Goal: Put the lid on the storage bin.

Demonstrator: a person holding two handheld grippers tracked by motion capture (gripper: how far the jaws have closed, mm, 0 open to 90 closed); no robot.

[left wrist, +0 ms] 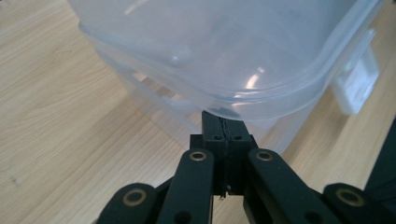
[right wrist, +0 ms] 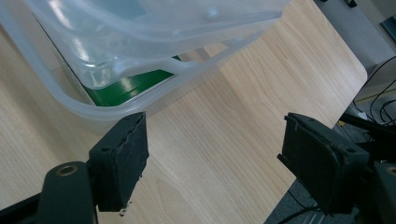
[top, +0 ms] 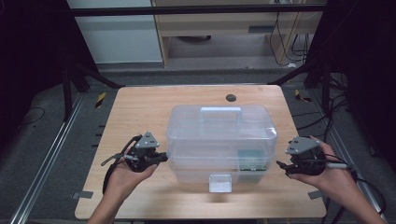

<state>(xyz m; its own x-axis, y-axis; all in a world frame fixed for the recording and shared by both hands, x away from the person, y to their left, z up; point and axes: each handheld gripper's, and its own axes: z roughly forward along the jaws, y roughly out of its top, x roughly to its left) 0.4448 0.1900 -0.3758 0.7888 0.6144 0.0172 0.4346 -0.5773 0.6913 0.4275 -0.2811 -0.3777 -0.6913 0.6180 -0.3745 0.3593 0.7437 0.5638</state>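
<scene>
A light wooden table (top: 140, 116) has a dark round spot, perhaps a cable hole (top: 230, 98), near its far edge; cables (top: 289, 37) hang beyond.

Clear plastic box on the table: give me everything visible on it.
The clear plastic box is a translucent, rounded-corner bin with a domed lid, a moulded handle on top and a front latch hanging down at its near side. It sits upright near the middle of the wooden table. Something green lies inside at its near right corner. The left gripper, jaws together, is at the lid's rim; actual contact is unclear. The right gripper is open beside the right end, not touching.
</scene>
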